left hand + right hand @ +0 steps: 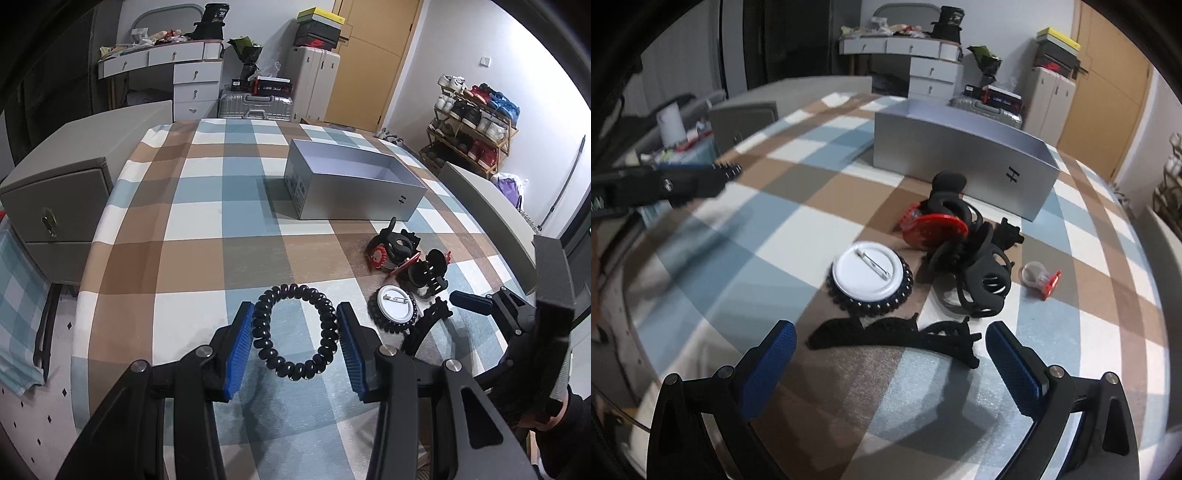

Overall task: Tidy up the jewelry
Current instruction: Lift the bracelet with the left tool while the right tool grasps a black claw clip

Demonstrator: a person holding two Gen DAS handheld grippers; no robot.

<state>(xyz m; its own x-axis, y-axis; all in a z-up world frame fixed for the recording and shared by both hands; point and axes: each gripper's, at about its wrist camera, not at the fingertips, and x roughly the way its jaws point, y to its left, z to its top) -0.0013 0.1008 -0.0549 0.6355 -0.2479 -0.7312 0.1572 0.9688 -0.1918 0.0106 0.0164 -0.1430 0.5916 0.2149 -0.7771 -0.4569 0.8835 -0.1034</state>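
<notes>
Over the checked cloth (229,206), left tongs (295,332) pinch a black coil band (295,334) — right tongs (890,343) spread.

One silver box (354,186) on table. Beside box: one red round badge (934,229), two or more black hair claws (979,280) in tangle, exact count unclear. Nearer than box: one white pin badge (866,271), one long black hair clip (894,338), one small clear-and-red piece (1039,277). One black spiral hair tie (295,332).

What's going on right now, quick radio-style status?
Left gripper shut on black spiral hair tie. Right gripper open over black hair clip. Silver box open, path clear.
</notes>
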